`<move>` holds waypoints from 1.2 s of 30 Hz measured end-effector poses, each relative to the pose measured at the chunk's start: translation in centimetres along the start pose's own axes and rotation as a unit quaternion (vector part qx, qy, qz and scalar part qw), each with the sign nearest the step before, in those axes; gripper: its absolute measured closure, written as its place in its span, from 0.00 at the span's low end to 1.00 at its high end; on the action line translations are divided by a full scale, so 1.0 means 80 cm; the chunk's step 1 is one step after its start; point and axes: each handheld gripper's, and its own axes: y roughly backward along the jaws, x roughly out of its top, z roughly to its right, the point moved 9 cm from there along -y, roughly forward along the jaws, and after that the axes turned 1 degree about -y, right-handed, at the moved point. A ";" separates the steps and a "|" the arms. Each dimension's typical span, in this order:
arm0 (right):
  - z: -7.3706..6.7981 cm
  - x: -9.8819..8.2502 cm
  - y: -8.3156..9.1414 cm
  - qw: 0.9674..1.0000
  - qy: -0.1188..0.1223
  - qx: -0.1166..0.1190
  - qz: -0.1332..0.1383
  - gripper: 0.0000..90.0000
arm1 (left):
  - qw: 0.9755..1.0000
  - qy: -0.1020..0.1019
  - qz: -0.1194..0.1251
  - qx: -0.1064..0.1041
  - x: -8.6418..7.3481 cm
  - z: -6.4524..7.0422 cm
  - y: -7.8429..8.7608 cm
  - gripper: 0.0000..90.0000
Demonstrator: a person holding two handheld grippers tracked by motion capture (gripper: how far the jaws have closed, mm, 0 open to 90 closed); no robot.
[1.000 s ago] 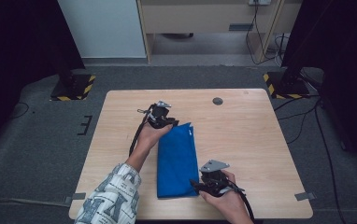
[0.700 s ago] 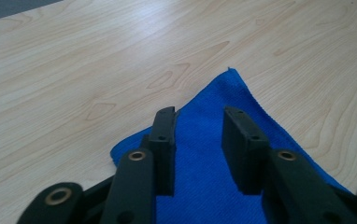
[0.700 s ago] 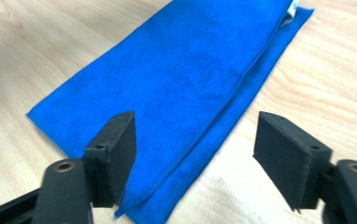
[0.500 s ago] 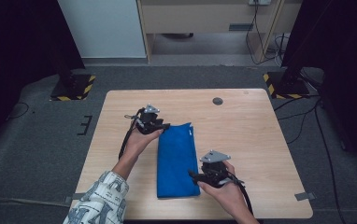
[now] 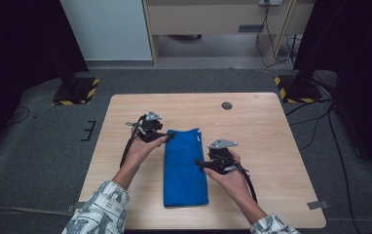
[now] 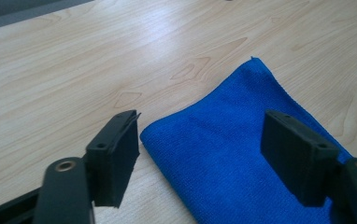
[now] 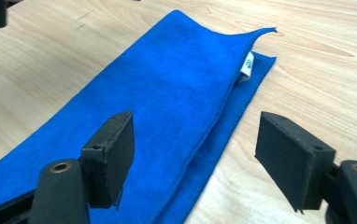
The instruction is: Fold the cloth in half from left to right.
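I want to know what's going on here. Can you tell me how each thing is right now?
blue cloth: folded into a long strip, flat on the table, white tag peeking out
left gripper: open, jaws just opened, holding nothing
right gripper: open, over the cloth's edge
wooden table: flat, bearing the cloth

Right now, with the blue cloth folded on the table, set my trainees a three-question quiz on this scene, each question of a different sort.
1. True or false: the left gripper is clamped on the blue cloth.
2. Which lies beside the cloth's far right corner? A) white label B) red button C) metal clip
3. Fill in: the right gripper sits at the cloth's ____ long edge.

Key: 1 false: both grippers' jaws stand open, the left having just been opening, off the cloth. 2 A, the white label. 3 right.
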 end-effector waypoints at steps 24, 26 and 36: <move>0.027 0.034 -0.043 1.000 -0.010 -0.015 -0.018 0.16 | 1.000 -0.002 -0.003 0.004 -0.005 -0.006 -0.009 0.13; 0.029 0.037 -0.044 1.000 -0.009 -0.017 -0.017 0.18 | 1.000 -0.003 -0.003 0.004 -0.005 -0.006 -0.009 0.13; 0.044 0.060 -0.061 0.999 -0.016 -0.027 -0.011 0.21 | 1.000 0.002 -0.004 0.003 -0.005 -0.013 -0.012 0.14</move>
